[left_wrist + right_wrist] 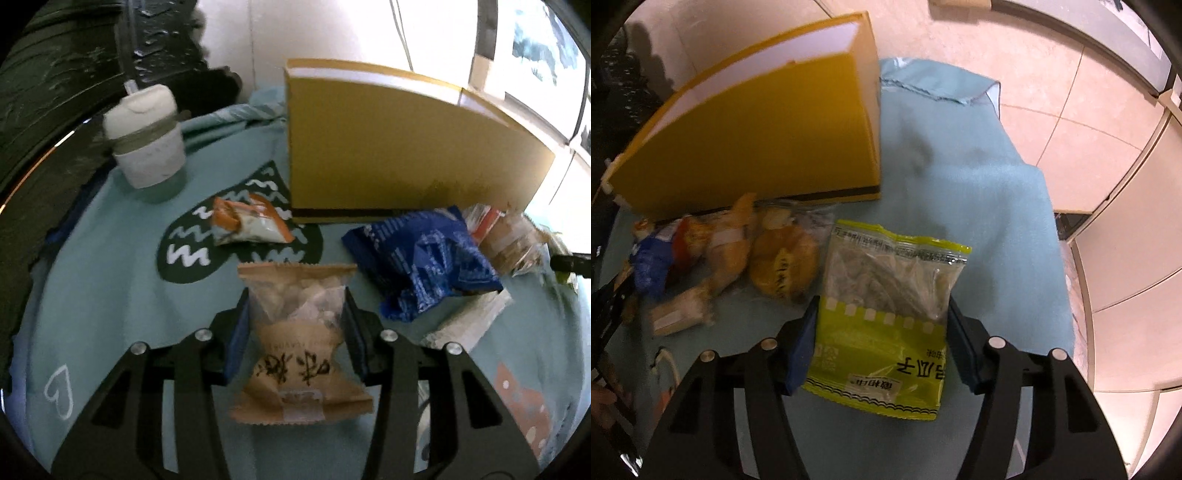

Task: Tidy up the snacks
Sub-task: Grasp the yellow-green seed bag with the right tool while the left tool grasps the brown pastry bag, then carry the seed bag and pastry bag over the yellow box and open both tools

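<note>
Ahead, yellow box (pixel 406 147), left claw (pixel 297 314) gripping tan packet (pixel 301 354) (pinched), right claw (pixel 882 321) gripping green packet (pixel 890 321).

Pale peach floor tiles (pixel 1071 122) spread out beyond the desk's teal cloth (pixel 979 206), and bright daylight pours through a window (pixel 535 40) by the white wall (pixel 314 29).

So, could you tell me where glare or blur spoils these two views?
Left wrist view: the window behind the yellow box is blown out, and the snacks right of the blue packet smear. Right wrist view: the bread packets blur; the green packet stays sharp.
</note>
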`<state>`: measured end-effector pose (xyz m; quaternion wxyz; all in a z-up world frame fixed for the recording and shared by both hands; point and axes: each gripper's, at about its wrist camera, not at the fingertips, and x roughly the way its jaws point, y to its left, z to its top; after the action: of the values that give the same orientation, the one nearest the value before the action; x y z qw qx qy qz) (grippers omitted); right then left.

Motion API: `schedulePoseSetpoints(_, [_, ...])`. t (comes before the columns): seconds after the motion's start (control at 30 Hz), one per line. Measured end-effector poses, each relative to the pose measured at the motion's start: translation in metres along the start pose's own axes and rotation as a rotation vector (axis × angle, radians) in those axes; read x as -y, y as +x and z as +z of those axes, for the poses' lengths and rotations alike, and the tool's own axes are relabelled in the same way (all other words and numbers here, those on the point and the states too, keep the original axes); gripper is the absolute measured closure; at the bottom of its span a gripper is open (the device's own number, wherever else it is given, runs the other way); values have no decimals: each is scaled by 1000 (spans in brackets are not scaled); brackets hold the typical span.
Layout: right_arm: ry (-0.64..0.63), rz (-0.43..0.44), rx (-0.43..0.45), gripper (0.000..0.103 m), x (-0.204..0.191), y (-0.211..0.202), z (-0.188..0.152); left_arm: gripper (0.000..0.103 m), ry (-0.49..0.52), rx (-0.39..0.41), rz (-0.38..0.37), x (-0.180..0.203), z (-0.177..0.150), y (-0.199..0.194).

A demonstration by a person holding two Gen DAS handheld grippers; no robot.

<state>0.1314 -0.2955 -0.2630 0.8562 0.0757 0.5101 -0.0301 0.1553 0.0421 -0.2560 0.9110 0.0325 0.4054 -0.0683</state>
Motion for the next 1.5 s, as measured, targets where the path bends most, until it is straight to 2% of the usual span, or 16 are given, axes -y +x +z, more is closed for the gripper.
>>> schedulePoseSetpoints(0.27, [-39,48,81,40,-3,-48,-4,58,-17,67,-34,5,6,-40])
schedulePoseSetpoints(0.47, [-66,93,157,40,-21,-94,13,58,-13,143,-67,14,29,-70])
schedulePoseSetpoints(0.77, [-169,167,295,40,-55,-170,62,58,15,293,-133,30,100,-125])
schedulePoseSetpoints(0.97, [-205,199,381,39,-71,-215,110,58,18,362,-164,46,156,-146])
schedulePoseSetpoints(1.2, [-227,199,416,39,-83,-227,157,58,81,416,-163,62,214,-156])
schedulePoseSetpoints(1.43, [-212,190,396,39,-93,-203,200,57,125,404,-119,78,255,-127])
schedulePoseSetpoints(1.47, [-202,195,386,38,-95,-195,210,48,126,395,-108,80,261,-119])
schedulePoseSetpoints(1.5, [-186,197,371,33,-95,-186,219,18,122,384,-97,82,264,-110])
